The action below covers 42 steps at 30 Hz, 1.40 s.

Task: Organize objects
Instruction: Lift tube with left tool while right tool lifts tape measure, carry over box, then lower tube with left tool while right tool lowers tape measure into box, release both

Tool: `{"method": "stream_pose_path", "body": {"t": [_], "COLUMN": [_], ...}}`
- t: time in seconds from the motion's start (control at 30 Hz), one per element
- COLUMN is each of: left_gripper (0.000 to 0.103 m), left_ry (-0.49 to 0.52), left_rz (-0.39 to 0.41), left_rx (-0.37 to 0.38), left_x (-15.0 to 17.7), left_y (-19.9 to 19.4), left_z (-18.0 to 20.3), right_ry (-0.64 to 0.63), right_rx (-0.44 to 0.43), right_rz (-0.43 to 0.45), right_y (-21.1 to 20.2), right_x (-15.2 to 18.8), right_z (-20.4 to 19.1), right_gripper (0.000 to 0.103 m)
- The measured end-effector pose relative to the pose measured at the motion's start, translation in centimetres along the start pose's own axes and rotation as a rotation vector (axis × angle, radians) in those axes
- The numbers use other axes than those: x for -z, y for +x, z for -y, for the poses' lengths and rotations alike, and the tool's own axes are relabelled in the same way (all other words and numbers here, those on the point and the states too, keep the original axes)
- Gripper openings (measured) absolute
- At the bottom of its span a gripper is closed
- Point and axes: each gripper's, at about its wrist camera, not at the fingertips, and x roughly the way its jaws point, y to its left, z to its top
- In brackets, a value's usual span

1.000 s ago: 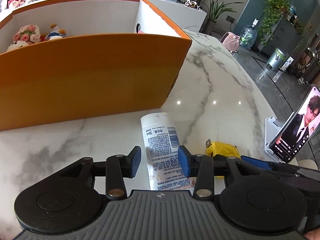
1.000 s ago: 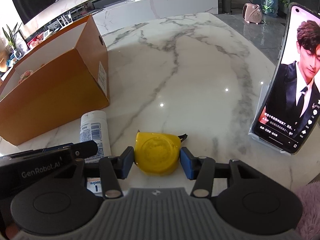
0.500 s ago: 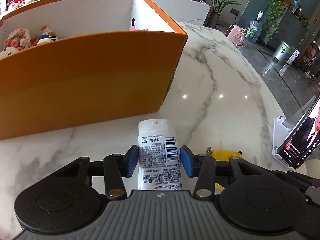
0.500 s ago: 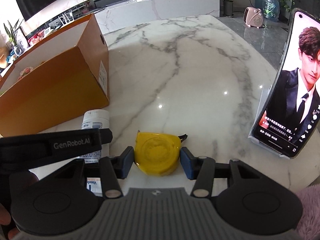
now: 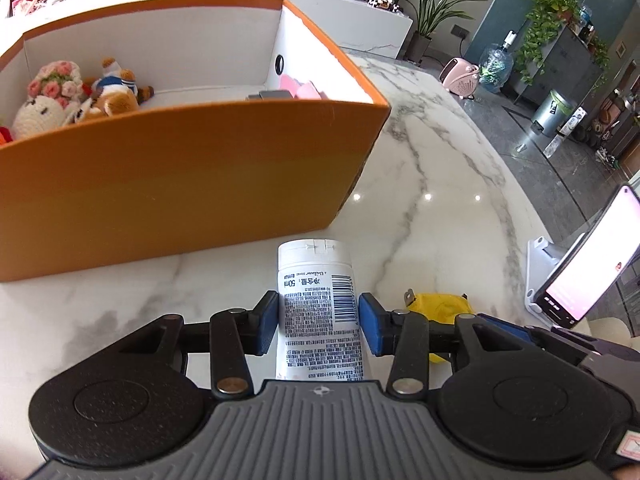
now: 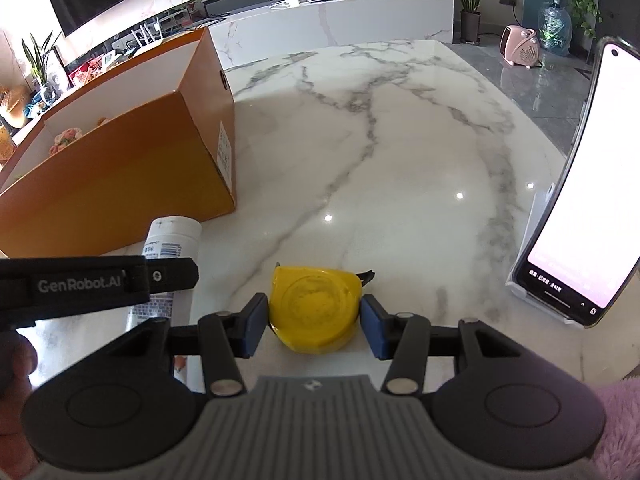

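On the marble table [image 6: 400, 168] our biggest thing is the orange box [image 5: 192, 184], open at the top, with plush toys [image 5: 76, 96] at one end and free floor toward the other. Just beside its near wall lies the white tube [image 5: 318, 304], and beside that the yellow tape measure [image 6: 314, 312]; a phone on a stand [image 6: 576, 216] sits well apart on the right.

Our left gripper [image 5: 318, 322] straddles the tube, and its jaws are closing, the blue pads at or barely off the tube's sides. Our right gripper [image 6: 314, 326] brackets the tape measure, pads against its flanks, so we judge it pinched.

To do this step well, we should finish the squeeze on the tube across its printed middle, not the tapered end, where it could slip. Then lift straight up, high enough to clear the box wall, and carry each item over the free end, keeping our two grippers from knocking together.
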Motion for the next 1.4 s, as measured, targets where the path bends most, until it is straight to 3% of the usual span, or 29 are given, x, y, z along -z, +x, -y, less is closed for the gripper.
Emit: {"method": "stream_pose_path", "body": {"t": [0.17, 0.47, 0.77, 0.97, 1.17, 1.4], "left_gripper": [0.05, 0.05, 0.05, 0.05, 0.05, 0.05], "left_ry": [0.015, 0.027, 0.06, 0.096, 0.116, 0.035], "left_rz": [0.016, 0.08, 0.157, 0.183, 0.181, 0.146], "left_rx": [0.031, 0.081, 0.041, -0.011, -0.044, -0.039], "left_x": [-0.5, -2.7, -7.1, -10.2, -12.4, -15.7], "left_y": [-2.3, -7.1, -10.2, -9.6, -7.3, -3.7], "left_z": [-0.1, -1.2, -3.8, -5.0, -6.6, -9.8], "right_ry": [-0.003, -0.041, -0.149, -0.245, -0.326, -0.475], "right_rx": [-0.023, -0.125, -0.212, -0.219, -0.211, -0.176], "right_rz": [0.022, 0.144, 0.217, 0.225, 0.175, 0.085], "right_y": [-1.3, -6.4, -8.0, -6.5, -2.7, 3.9], "right_x": [-0.4, -4.0, -9.3, -13.1, -16.3, -19.1], "right_z": [-0.3, -2.0, -6.1, -9.3, -11.5, -14.4], "right_gripper": [0.052, 0.052, 0.052, 0.052, 0.052, 0.052]}}
